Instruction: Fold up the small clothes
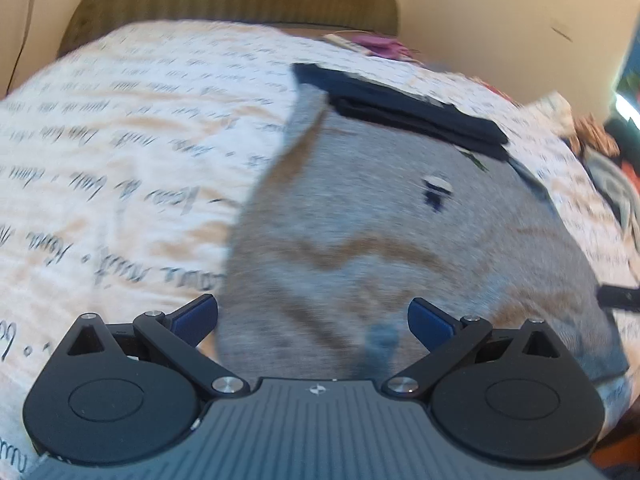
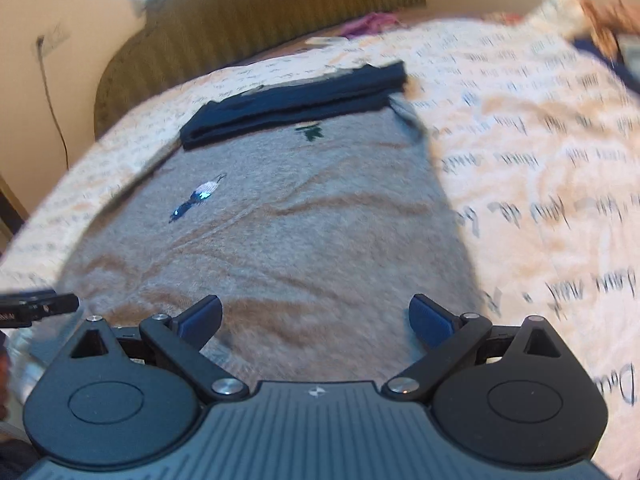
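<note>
Both views are being blurred by motion. A grey knit garment (image 1: pixel 392 240) is being shown spread flat on a bed, on a cream bedspread (image 1: pixel 120 152) printed with script lettering. Small embroidered motifs are being seen on the garment's front; detail cannot be told. A folded dark navy garment (image 2: pixel 296 100) is being seen lying along the grey garment's far edge, overlapping it.

The left hand-held gripper (image 1: pixel 313 320) is being held with its jaws spread wide over the near left part of the grey garment, nothing being gripped; one blue pad (image 1: pixel 430 322) is being seen over the knit, the other at the fabric's left edge. The right hand-held gripper (image 2: pixel 316 320) is likewise being held wide apart and empty, over the near right part of the same garment.

A ribbed olive headboard (image 2: pixel 260 16) is being seen behind the bed, with a purple item (image 2: pixel 368 24) near the far edge of the bedspread.
</note>
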Demonstrator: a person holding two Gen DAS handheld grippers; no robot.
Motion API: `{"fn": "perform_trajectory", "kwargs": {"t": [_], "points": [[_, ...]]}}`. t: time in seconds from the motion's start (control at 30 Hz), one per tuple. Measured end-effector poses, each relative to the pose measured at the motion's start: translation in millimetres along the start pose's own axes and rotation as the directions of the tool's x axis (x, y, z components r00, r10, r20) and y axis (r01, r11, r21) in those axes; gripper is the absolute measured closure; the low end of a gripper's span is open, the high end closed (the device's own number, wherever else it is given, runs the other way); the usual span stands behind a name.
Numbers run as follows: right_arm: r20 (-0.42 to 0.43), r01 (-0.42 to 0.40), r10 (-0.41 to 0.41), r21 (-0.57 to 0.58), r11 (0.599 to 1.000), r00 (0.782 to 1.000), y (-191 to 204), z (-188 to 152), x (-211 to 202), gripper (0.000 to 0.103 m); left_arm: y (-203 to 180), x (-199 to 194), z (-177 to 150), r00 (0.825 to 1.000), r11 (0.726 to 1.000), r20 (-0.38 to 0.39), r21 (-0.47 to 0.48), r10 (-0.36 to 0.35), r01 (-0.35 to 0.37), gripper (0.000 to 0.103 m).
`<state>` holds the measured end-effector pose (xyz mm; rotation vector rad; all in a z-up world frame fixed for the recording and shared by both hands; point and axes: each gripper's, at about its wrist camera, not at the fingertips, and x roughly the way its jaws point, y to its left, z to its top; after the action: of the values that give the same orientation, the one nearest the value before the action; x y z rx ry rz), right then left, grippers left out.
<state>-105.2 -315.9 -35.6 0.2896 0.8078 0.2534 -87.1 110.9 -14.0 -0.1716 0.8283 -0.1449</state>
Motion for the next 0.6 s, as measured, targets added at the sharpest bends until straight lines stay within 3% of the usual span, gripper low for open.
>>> {"fn": "perform_trajectory", "kwargs": {"t": [0.1,0.37,0.5,0.6], "points": [[-0.021,-0.055,0.058,0.142,0.988,0.998,-36,5,-9,0.002,22,0,9,1.0,0.997,-0.014,-0.08,-0.016,0.015,0.002],[-0.061,-0.08,0.105,0.318,0.945,0.993,-97,15,-10,0.003,22,7,12,0.972,0.97,-0.069,-0.107,-0.225,0.217,0.004],[-0.086,-0.177,0.224,0.374,0.911,0.971,-109,11,-8,0.002,24,12,12,0.945,0.946,-0.101,-0.123,-0.312,0.299,0.01],[-0.113,-0.275,0.352,0.422,0.863,0.929,-116,7,-8,0.002,34,14,14,0.928,0.929,-0.115,-0.159,-0.353,0.334,0.016]]}}
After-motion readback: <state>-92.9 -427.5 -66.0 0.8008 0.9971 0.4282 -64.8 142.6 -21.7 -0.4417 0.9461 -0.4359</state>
